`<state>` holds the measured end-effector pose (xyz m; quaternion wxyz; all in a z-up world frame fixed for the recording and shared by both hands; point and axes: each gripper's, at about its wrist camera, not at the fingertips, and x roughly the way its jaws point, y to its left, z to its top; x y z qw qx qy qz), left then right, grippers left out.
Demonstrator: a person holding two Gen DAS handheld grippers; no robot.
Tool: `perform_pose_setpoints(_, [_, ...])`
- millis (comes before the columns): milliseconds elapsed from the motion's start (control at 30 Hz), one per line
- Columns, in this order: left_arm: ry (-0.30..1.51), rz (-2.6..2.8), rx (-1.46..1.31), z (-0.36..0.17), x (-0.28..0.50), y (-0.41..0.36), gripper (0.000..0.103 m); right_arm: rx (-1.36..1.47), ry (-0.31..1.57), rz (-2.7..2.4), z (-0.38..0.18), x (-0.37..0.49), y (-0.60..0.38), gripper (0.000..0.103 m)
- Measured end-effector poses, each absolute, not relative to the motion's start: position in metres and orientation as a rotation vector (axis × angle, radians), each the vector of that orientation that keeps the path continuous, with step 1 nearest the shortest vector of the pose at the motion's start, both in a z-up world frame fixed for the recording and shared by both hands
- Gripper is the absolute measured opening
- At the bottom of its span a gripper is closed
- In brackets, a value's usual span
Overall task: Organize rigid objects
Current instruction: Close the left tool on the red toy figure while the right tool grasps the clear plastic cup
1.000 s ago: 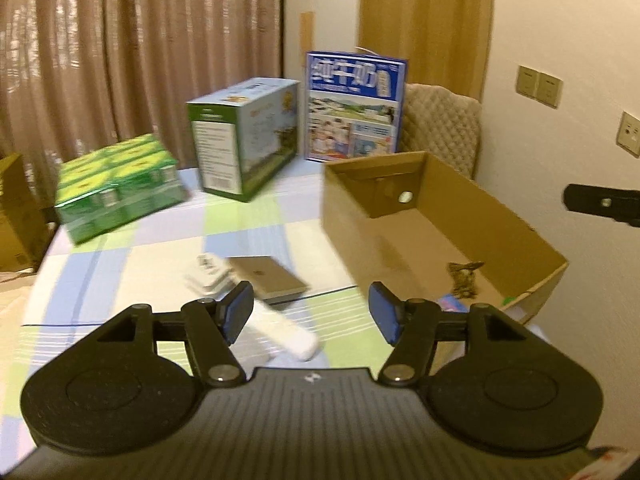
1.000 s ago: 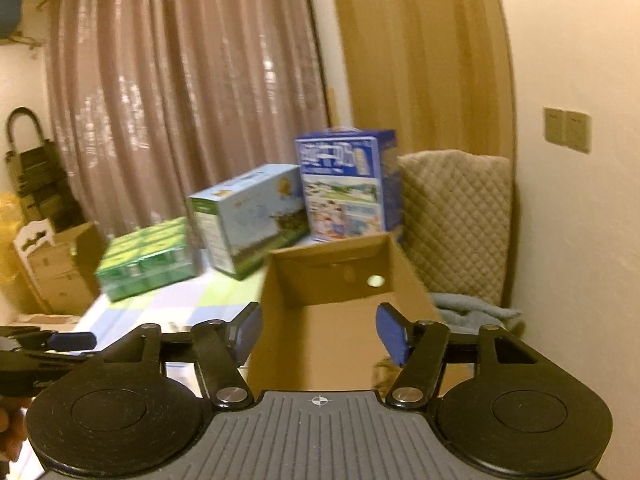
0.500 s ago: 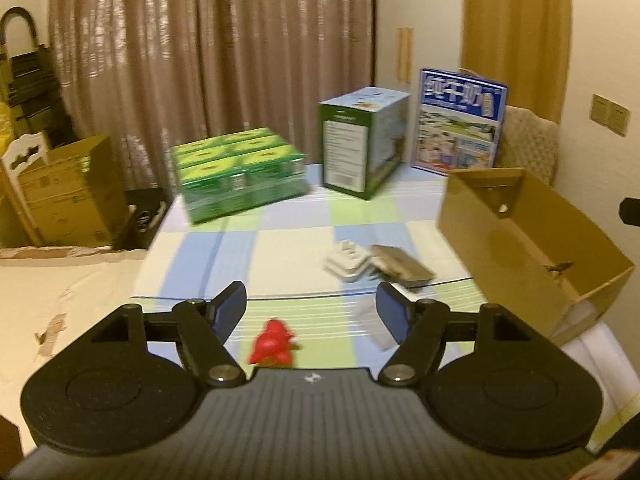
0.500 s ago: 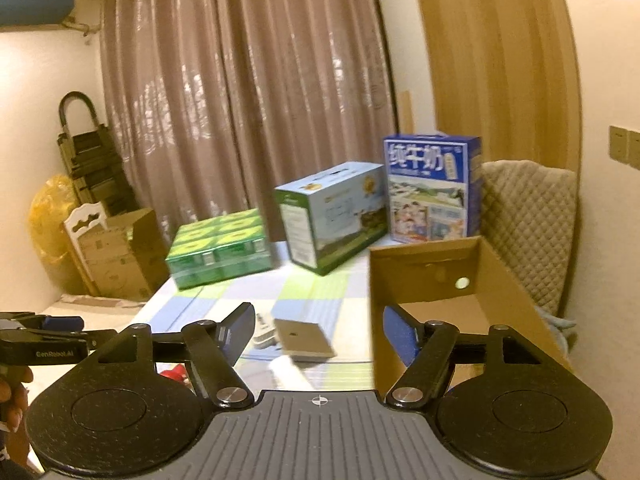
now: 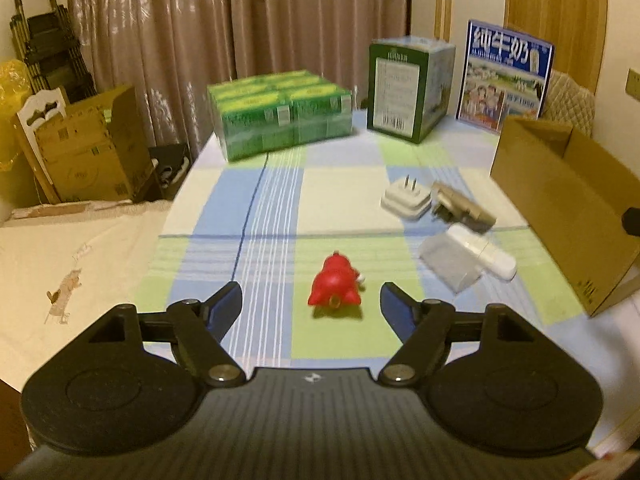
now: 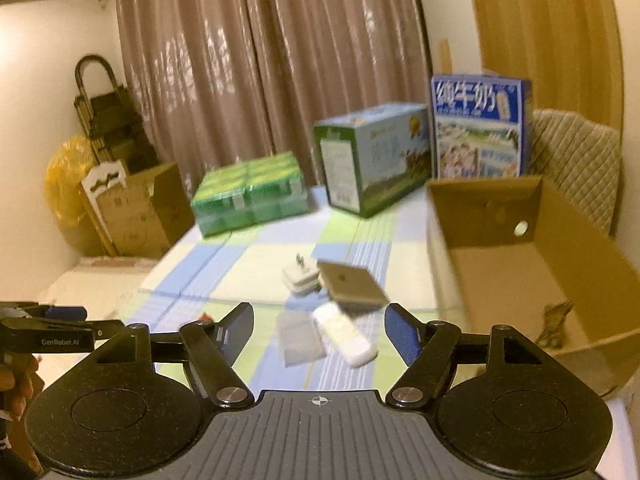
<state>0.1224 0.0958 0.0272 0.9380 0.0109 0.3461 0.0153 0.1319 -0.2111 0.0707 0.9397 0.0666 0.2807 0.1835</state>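
Red toy figure lies on the checked tablecloth, between the still-opening jaws of our left gripper, untouched; our right view nearly hides it. Right gripper: spread, empty, above a blurred white stick. Cardboard box: only the right view shows its floor, contents unclear.

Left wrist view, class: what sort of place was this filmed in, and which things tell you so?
Probably a room in a home, perhaps partly used for storage: full-length curtains, a table under a checked cloth holding a milk carton case, and a quilted chair by the wall.
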Motion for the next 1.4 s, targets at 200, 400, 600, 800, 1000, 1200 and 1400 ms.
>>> perform_pose_setpoints(200, [0.746,-0.005,0.052,-0.005,0.145,0.099,0.072,0.11,0.632,0.386,0.033,0.157,-0.19,0.07])
perform_pose_setpoints(400, [0.768,-0.05,0.043,-0.025,0.177,0.098,0.072,0.07,0.654,0.413,0.009,0.189,-0.168,0.07])
perform_pose_setpoints(600, [0.78,-0.07,0.005,-0.031,0.2,0.11,0.072,0.023,0.684,0.46,-0.018,0.213,-0.148,0.07])
perform_pose_setpoints(800, [0.786,-0.081,0.047,-0.038,0.208,0.117,0.072,0.012,0.726,0.464,-0.04,0.236,-0.136,0.07])
perform_pose_setpoints(1000, [0.794,-0.127,0.055,-0.042,0.215,0.116,0.072,-0.005,0.746,0.47,-0.054,0.247,-0.127,0.07])
perform_pose_setpoints(1200, [0.821,-0.187,0.062,-0.051,0.225,0.109,0.072,-0.042,0.752,0.476,-0.065,0.254,-0.118,0.069])
perform_pose_setpoints(1400, [0.837,-0.209,0.074,-0.06,0.235,0.102,0.064,-0.057,0.764,0.467,-0.072,0.26,-0.116,0.069])
